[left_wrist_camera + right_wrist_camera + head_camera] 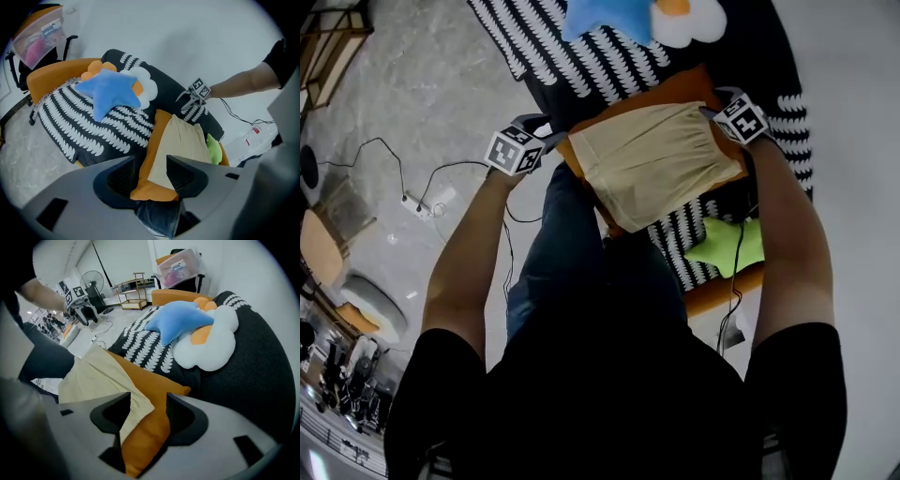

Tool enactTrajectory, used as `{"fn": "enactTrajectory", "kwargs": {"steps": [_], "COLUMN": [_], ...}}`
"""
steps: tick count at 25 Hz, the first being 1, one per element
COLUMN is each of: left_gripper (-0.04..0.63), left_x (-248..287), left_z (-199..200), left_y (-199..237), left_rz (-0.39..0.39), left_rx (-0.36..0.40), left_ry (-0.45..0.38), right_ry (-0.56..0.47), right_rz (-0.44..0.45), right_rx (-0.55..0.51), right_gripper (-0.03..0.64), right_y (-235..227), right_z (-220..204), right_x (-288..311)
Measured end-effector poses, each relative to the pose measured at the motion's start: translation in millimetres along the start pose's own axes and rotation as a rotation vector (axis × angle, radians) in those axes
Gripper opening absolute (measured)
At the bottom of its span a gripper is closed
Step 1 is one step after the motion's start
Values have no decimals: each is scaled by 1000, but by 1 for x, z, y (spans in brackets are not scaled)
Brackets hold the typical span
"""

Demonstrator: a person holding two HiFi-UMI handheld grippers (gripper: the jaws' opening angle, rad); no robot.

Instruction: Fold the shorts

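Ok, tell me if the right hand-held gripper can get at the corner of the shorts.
Probably yes. The right hand-held gripper has its jaws apart, and a corner of the beige shorts shows between them. The shorts lie on the orange cushion, with nothing covering that corner.

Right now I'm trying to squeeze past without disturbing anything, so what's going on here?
A person holds a gripper in each hand over beige shorts spread flat on an orange cushion, which lies on a black-and-white patterned throw. The left gripper is at one side of the shorts and the right gripper at the other. Both have open jaws with a corner of cloth between them, not clamped. No fold is made yet.
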State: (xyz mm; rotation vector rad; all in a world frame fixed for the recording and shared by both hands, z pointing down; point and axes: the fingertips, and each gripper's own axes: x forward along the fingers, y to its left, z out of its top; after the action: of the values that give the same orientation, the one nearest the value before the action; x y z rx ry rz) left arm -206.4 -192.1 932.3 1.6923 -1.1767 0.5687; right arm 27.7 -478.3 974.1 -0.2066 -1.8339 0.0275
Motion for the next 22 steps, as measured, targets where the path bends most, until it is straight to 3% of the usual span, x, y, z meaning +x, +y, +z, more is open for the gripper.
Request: {"fn": "enactTrajectory", "kwargs": {"steps": [5,9,16,19,22], "left_gripper": [225,230,247,198,117], "left_x": [28,55,97,85,99], "left_z": [-9,-19,-48,-46,-55], "left_y": [-1,-6,-26,-43,-45], "left_rz": [-45,-74,-92,-103,-94], "left_rx": [69,139,151,157,172], "left_ry": [47,134,225,265,280], "right_ry": [72,126,223,288,321], "right_rz": [36,79,124,92,101], "right_rx": [-45,-114,-271,-351,-386], "right_gripper": [245,242,205,162,112], "right_y": [-6,-3,12,5,1], "right_z": [-13,-21,-33,-30,-49], "right_x": [20,40,53,23,35]}}
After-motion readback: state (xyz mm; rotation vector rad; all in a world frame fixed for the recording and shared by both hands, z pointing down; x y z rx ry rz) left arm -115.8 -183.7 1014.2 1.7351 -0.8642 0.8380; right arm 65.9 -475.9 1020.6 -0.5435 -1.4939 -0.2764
